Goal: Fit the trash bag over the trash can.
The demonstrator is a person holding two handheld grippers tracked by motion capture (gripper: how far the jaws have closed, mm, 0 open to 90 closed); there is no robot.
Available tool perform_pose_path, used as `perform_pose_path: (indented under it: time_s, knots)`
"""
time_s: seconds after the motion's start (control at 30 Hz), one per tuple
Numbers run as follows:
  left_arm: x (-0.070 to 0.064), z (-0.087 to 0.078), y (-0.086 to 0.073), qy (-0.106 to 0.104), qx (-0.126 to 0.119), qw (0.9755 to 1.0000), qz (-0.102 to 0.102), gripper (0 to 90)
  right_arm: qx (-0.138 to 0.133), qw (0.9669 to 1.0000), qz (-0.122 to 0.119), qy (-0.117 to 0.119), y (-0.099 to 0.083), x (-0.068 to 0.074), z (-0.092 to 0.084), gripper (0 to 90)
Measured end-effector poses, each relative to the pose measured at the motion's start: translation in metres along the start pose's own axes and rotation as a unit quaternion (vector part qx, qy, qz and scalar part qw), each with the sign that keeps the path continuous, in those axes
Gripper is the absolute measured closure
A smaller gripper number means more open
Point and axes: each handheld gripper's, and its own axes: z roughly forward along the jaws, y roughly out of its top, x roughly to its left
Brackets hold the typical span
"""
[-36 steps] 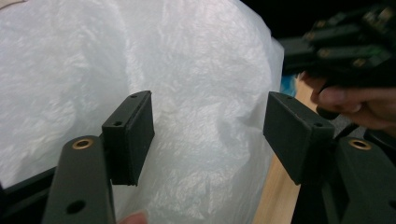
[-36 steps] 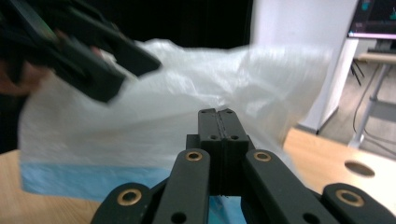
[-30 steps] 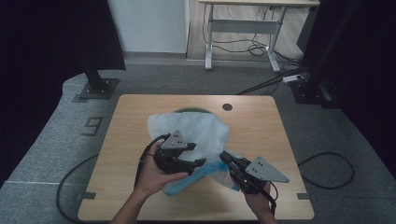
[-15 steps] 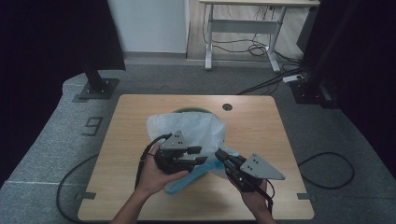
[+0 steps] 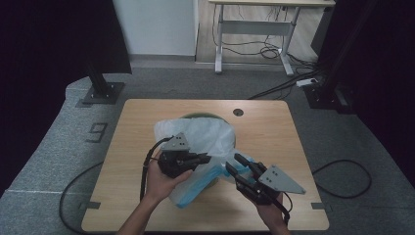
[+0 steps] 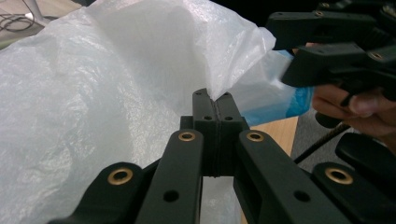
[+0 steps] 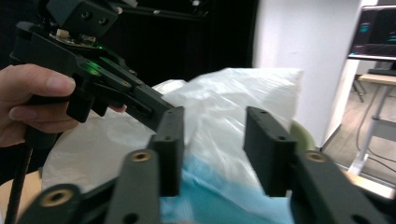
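A thin white plastic bag (image 5: 203, 131) with a blue band (image 5: 200, 185) lies crumpled over a green round container (image 5: 205, 116) in the middle of the table. My left gripper (image 5: 208, 158) has just been closing and is shut on a fold of the white film (image 6: 219, 86), which rises from between its pads (image 6: 213, 100). My right gripper (image 5: 236, 164) sits just to the right of it, pointing at the bag. Its jaws (image 7: 215, 121) have just been opening and stand apart, with the bag (image 7: 233, 93) and blue band (image 7: 219, 196) behind the gap, untouched.
The wooden table (image 5: 147, 112) has a cable hole (image 5: 238, 112) at its far edge. Cables trail from both grippers over the near edge. A black stand base (image 5: 103, 93) and a desk frame (image 5: 254, 29) stand on the grey floor beyond.
The left jaws have come together on the white film. The right jaws, shut before, now stand apart. Both hands stay in about the same place.
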Motion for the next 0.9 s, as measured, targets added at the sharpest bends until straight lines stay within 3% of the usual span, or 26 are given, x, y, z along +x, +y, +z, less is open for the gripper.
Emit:
perform_pose_path:
  time_s: [0.03,0.23,0.47,0.6,0.63,0.77,0.9]
  knots:
    - [0.002,-0.002,0.000,-0.001,-0.004,1.0000,-0.004,89.4,-0.005,0.9999,0.003,-0.012,-0.003,0.000,-0.008,49.9]
    - [0.007,-0.005,-0.001,-0.004,-0.013,0.9997,-0.019,89.4,-0.001,0.9996,0.010,-0.027,-0.017,0.000,-0.031,47.1]
    - [0.008,-0.001,0.001,-0.007,-0.011,0.9996,-0.026,89.4,0.001,0.9993,-0.001,-0.036,-0.021,0.001,-0.037,48.4]
    - [0.010,-0.001,0.004,-0.014,-0.011,0.9992,-0.035,89.4,0.004,0.9990,-0.020,-0.041,-0.022,0.006,-0.038,49.2]
    - [0.011,-0.001,0.004,-0.017,-0.012,0.9991,-0.038,89.4,0.010,0.9980,-0.029,-0.055,-0.026,0.007,-0.039,49.2]
    - [0.012,-0.003,0.006,-0.019,-0.012,0.9988,-0.044,89.4,0.006,0.9971,-0.016,-0.074,-0.032,0.003,-0.044,50.4]
    - [0.014,-0.002,0.006,-0.021,-0.011,0.9987,-0.045,89.4,-0.002,0.9972,-0.013,-0.073,-0.033,0.005,-0.051,52.5]
